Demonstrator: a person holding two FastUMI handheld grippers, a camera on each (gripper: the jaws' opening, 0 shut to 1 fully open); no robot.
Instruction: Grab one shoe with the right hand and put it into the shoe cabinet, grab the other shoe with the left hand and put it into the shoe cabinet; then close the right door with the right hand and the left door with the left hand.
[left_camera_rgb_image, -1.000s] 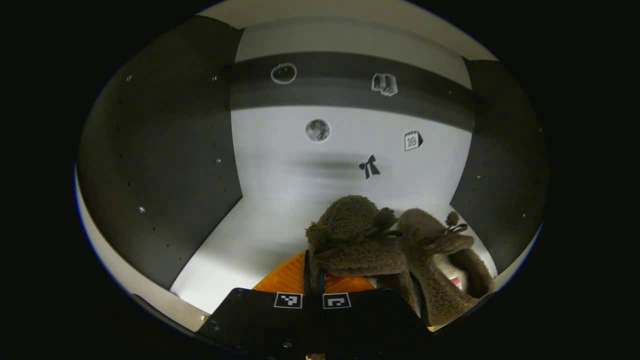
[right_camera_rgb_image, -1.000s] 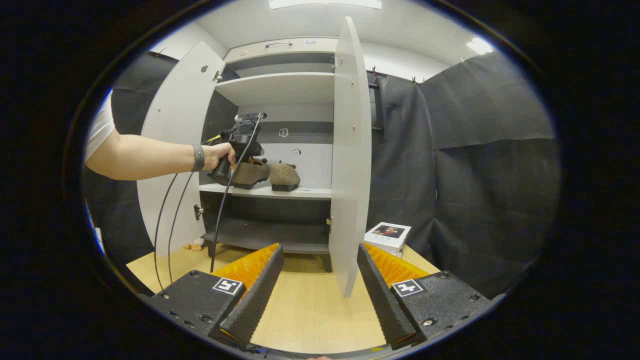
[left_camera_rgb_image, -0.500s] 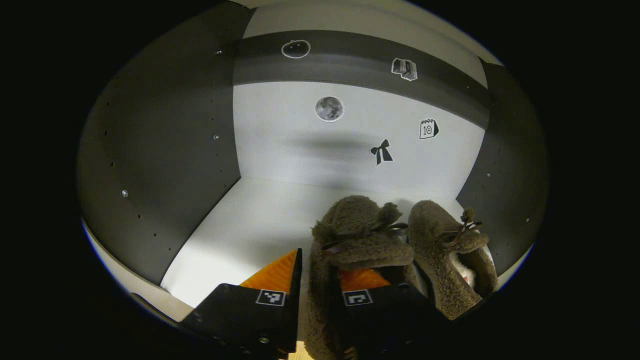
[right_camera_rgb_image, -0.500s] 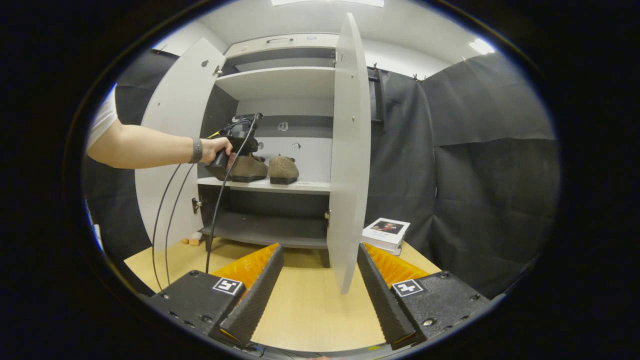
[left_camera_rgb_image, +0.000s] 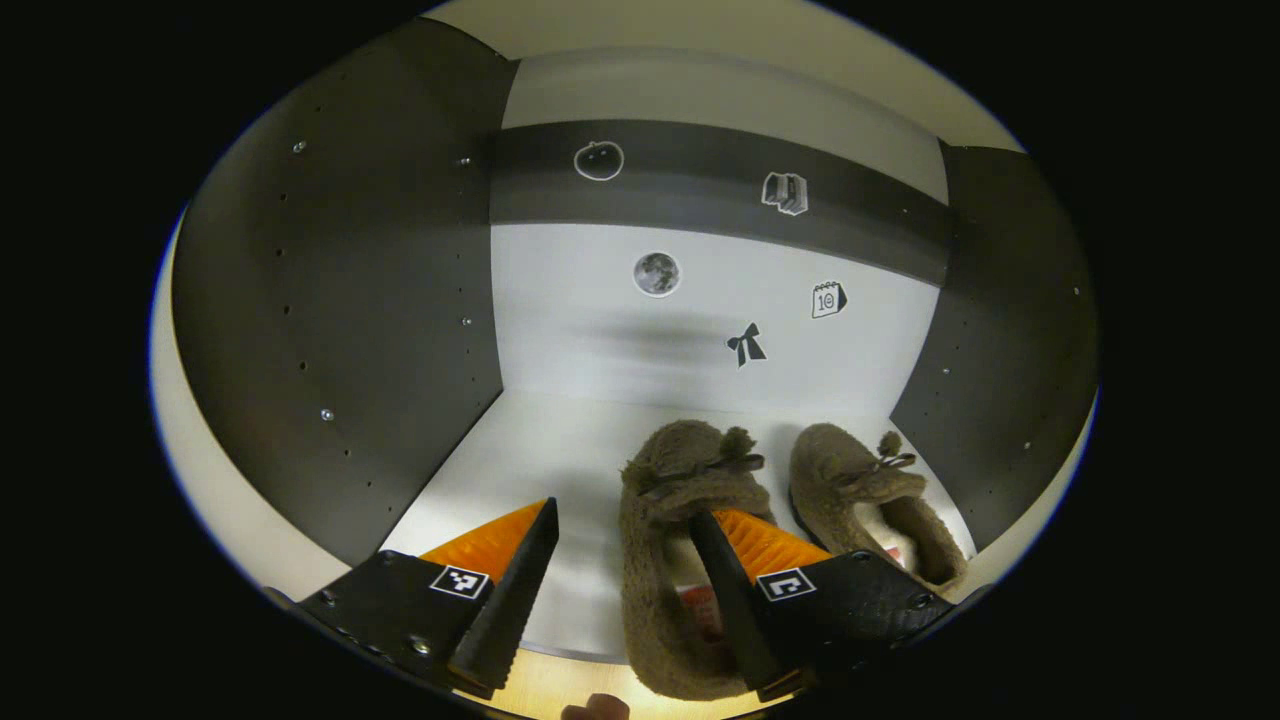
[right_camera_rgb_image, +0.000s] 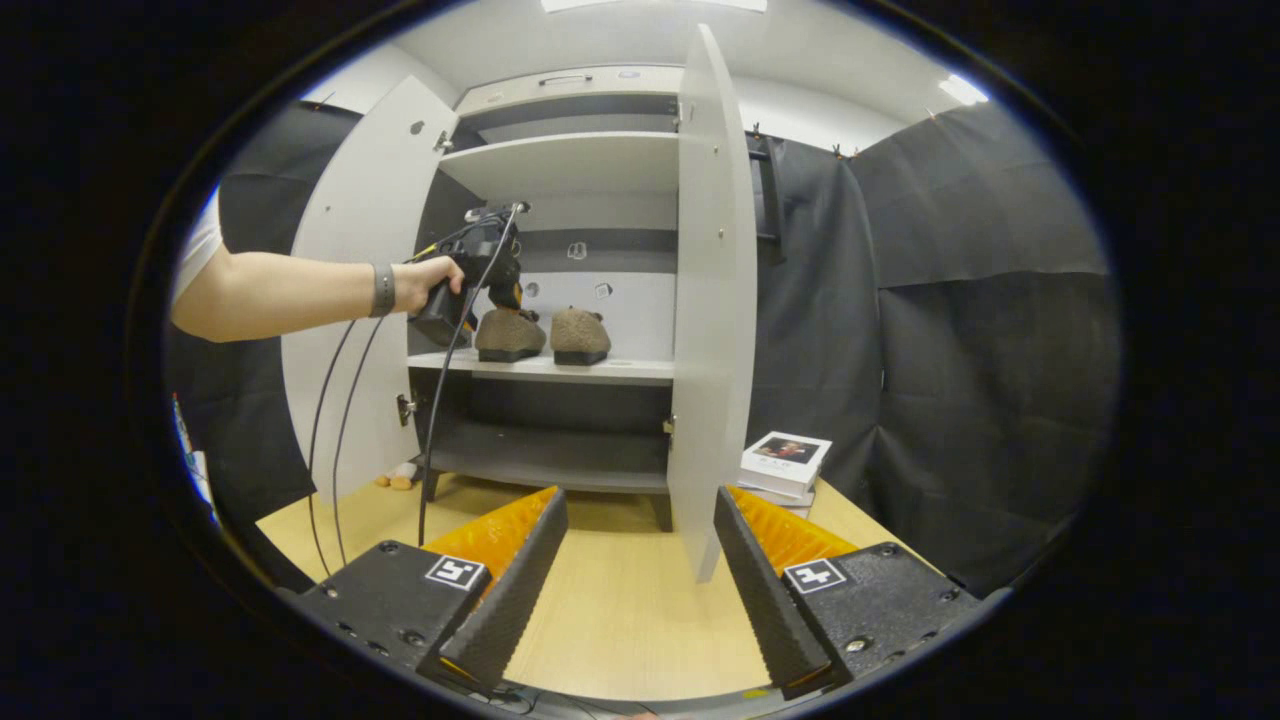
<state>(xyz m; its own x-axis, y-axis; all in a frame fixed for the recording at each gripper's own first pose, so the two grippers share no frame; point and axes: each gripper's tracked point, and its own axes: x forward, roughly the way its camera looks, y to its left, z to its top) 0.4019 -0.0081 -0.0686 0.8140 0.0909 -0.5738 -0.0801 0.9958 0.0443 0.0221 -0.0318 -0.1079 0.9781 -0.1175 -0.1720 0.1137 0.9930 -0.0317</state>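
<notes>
Two white doors stand swung open on the shoe cabinet (right_camera_rgb_image: 560, 160), the left door (right_camera_rgb_image: 345, 290) flat and matte, the right door (right_camera_rgb_image: 712, 300) seen nearly edge-on; between them a bare forearm with a dark wristband reaches in, its hand (right_camera_rgb_image: 432, 280) gripping the left hand-held gripper (left_camera_rgb_image: 620, 560), from which two thin black cables droop toward the pale wood floor (right_camera_rgb_image: 620, 610); that gripper's fingers are spread wide, wedge-shaped, ribbed orange on the inner faces and black on the outer, the right-hand one lying over the opening of the nearer shoe (left_camera_rgb_image: 675, 530) without pinching it; two shoes sit side by side on the smooth white middle shelf (left_camera_rgb_image: 520, 460), both brown, fuzzy and rounded, each with a small bow and pompom at the toe, the other shoe (left_camera_rgb_image: 870, 490) just beside the first; five small stickers dot the back panel; down low, the right hand-held gripper (right_camera_rgb_image: 640, 590) hangs apart from the cabinet, spread and empty, above the floor; a small stack of books (right_camera_rgb_image: 785, 462) rests on the floor by the black cloth.
</notes>
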